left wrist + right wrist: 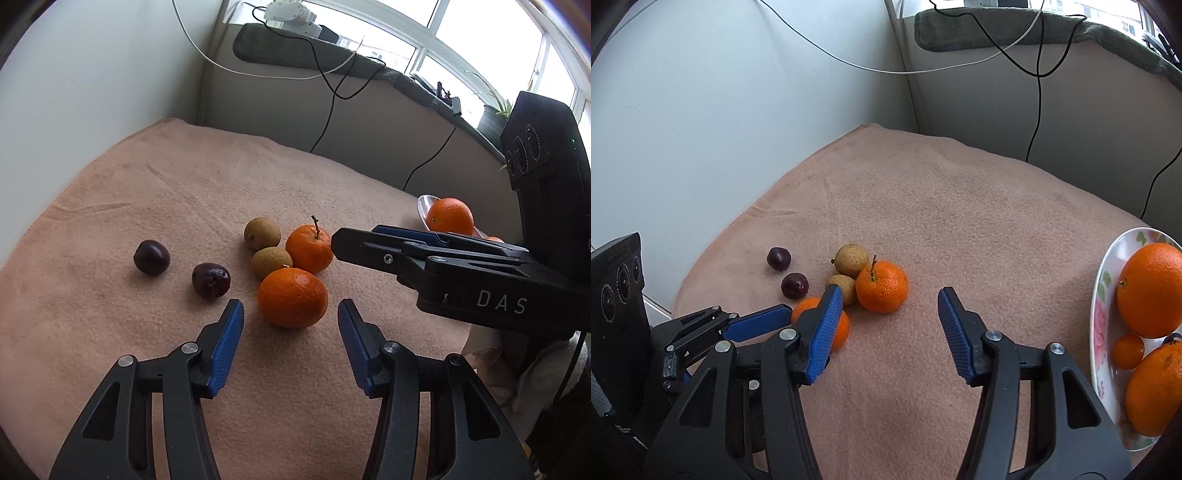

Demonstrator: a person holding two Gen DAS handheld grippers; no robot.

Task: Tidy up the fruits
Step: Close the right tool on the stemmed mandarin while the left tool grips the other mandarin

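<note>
Your left gripper [290,314] sits at the bottom of the left wrist view with its blue jaws spread, one on each side of the round orange mandarin without a stem [292,297]. The pads do not press on it yet, so it lies free on the pink fuzzy cloth [147,192] that covers the table. You line up this way so the jaws can pinch the fruit evenly from both sides.

Your right gripper [890,310] shows at the bottom of the right wrist view. Its jaws are spread too, with nothing between them. It points at the orange mandarin with a short brown stem [882,286], which sits in the middle of the frame, just above the jaws. I think that one is your next pick for this hand.

Two small tan round longans [262,233] touch the mandarins in a little bunch. Two dark purple cherries [151,257] lie apart, to the left of the bunch.

The white plate with pink flowers [1102,306] waits at the right edge of the right wrist view. It already holds big oranges [1150,290], so it looks like the home for the orange fruits.

Close slowly, because round fruit can roll away.
</note>
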